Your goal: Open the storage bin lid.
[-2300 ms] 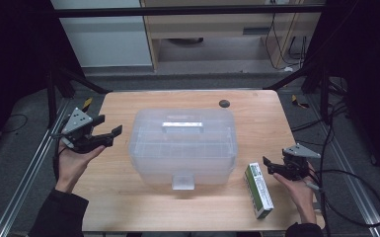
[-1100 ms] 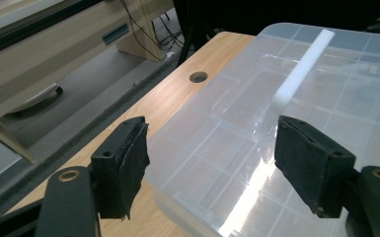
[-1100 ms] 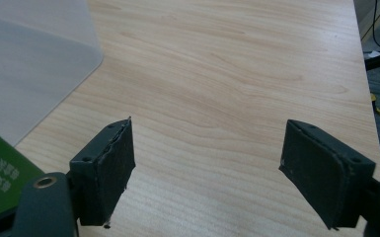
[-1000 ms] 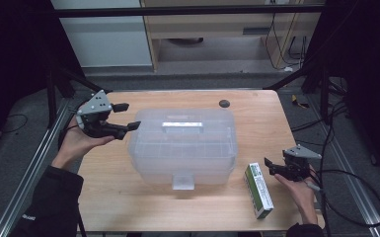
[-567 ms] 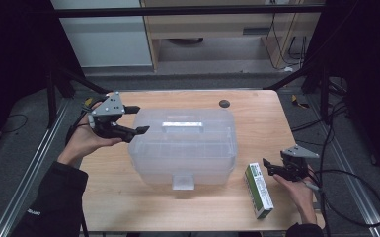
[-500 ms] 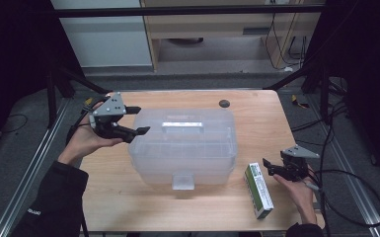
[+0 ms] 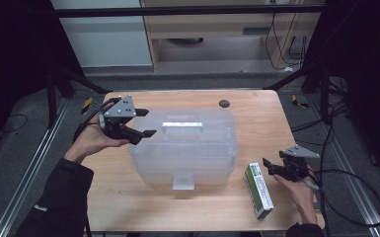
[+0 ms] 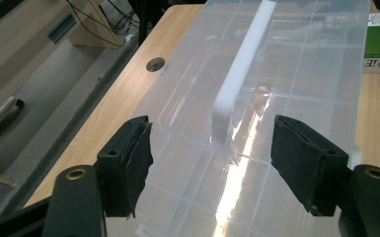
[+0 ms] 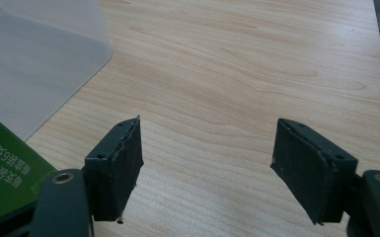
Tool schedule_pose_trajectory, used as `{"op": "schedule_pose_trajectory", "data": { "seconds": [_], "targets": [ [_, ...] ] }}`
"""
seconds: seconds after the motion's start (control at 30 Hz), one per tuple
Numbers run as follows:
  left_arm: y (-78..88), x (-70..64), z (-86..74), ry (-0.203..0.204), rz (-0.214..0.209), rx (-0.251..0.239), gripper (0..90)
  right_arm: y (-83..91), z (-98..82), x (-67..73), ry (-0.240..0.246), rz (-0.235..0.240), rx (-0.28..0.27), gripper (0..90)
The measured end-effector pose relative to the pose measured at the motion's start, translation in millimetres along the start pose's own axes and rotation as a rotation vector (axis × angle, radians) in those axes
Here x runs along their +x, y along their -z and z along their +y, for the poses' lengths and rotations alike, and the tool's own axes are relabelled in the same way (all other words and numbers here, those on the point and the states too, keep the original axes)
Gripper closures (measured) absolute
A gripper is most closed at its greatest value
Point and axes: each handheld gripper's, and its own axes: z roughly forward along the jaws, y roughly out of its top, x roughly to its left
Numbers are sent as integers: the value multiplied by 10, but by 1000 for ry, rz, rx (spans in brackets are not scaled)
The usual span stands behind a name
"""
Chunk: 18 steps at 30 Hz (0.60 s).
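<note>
On the table [image 7: 128, 197], bin [image 8: 276, 74] lies beneath left gripper's [image 8: 209, 158] spread jaws.

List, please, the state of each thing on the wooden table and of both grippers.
Clear plastic storage box: lid on, white handle lying flat, front latch down.
Green and white carton: closed, lying flat beside the box.
Left gripper: open, over the box's left end, holding nothing.
Right gripper: open, beside the carton, jaws just closing slightly, nothing between them.

surface: wooden table [image 7: 256, 116] | on it: clear lidded bin [image 7: 187, 148] beneath left fingers [image 8: 128, 158]; green box [image 7: 257, 190] just beside right fingers [image 9: 116, 168]
</note>
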Motion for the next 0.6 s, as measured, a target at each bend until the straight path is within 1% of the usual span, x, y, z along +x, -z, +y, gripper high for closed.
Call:
{"op": "schedule_pose_trajectory", "data": {
  "seconds": [0.03,0.17,0.2,0.23,0.4,0.5,0.6],
  "targets": [
    [-28,-6,16,-8,-9,4,313,9,5,4,-13,5,1,289],
    [-70,-22,37,-20,-18,18,313,7,6,-6,-3,-3,-6,311],
    [-102,-13,51,-48,-36,1,314,7,6,-5,-3,-4,-6,315],
    [-124,-19,64,-56,-37,6,314,6,6,-4,-4,-2,-5,320],
    [-160,-27,98,-63,-39,20,317,6,7,0,-3,-2,-1,338],
    [-177,-36,122,-59,-43,25,323,6,8,-1,-2,-1,0,352],
    [-197,-44,145,-69,-42,38,337,9,9,-2,-1,0,1,363]
  ]
}}
